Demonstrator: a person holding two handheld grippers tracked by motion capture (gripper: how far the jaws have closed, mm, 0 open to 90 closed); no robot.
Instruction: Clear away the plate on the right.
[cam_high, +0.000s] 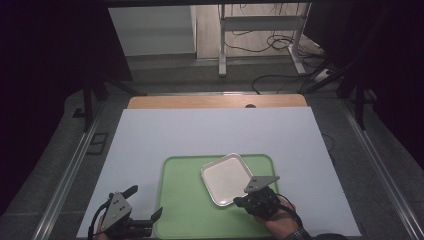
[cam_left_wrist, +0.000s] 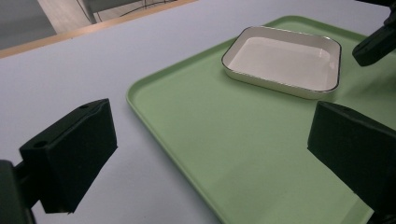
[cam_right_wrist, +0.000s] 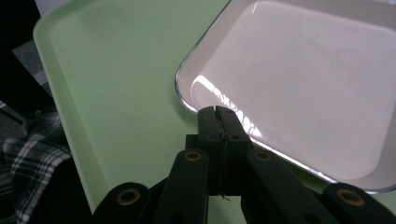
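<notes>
A white rectangular dish (cam_high: 227, 177) (cam_left_wrist: 285, 58) (cam_right_wrist: 303, 88) lies on the right half of a green tray (cam_high: 185, 200) (cam_left_wrist: 224, 154) (cam_right_wrist: 116, 79). My right gripper (cam_high: 241, 201) (cam_right_wrist: 217, 113) is shut, its jaws pressed together with the tips right at the dish's near rim. I cannot tell whether the tips touch the rim. My left gripper (cam_high: 145, 202) (cam_left_wrist: 210, 154) stands open at the tray's near-left corner. One jaw is over the white table and the other over the tray, with nothing between them.
The tray rests on a white table top (cam_high: 210, 132) with a wooden strip (cam_high: 215, 101) along its far edge. A desk frame (cam_high: 260, 35) and floor cables (cam_high: 280, 42) lie beyond the table. A plaid sleeve (cam_right_wrist: 28, 154) shows beside the tray.
</notes>
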